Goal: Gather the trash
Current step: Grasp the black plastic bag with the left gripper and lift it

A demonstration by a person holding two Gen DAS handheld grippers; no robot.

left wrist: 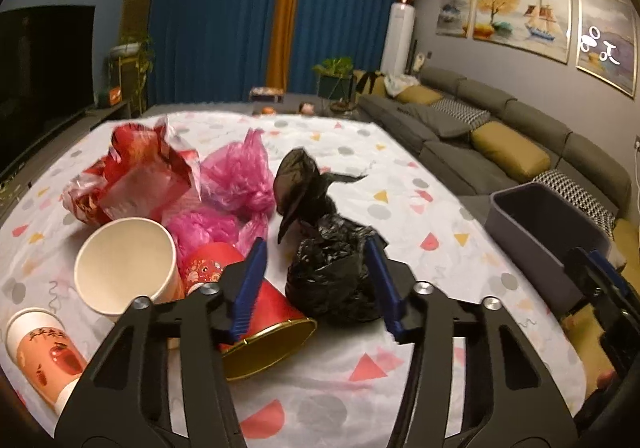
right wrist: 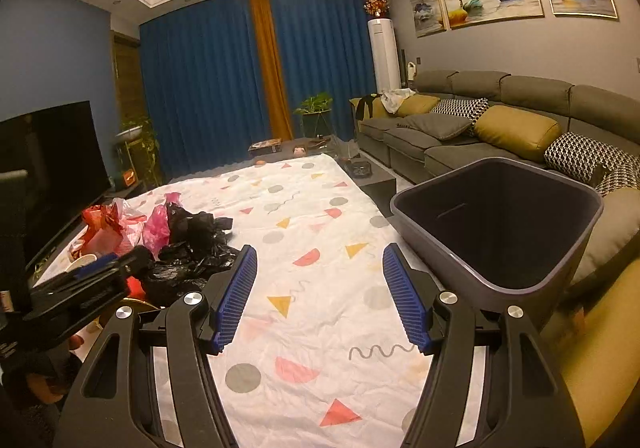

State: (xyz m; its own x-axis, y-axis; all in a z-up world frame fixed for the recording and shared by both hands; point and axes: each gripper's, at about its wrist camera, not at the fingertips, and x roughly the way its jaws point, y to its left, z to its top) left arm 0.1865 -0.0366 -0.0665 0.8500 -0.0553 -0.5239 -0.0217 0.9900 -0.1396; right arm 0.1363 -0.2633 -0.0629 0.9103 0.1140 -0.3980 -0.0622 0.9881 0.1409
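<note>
A crumpled black plastic bag lies on the patterned tablecloth between the jaws of my left gripper. The right pad sits against the bag, while a strip of cloth shows between the left pad and the bag. Left of the bag lie a red paper cup on its side, a white cup, a printed cup, a pink bag and a red wrapper. My right gripper stands open over bare cloth, just left of the empty grey bin.
The bin stands at the table's right edge, with the grey sofa behind it. A dark TV fills the left side. The trash pile lies on the left part of the cloth, and my left gripper reaches into it.
</note>
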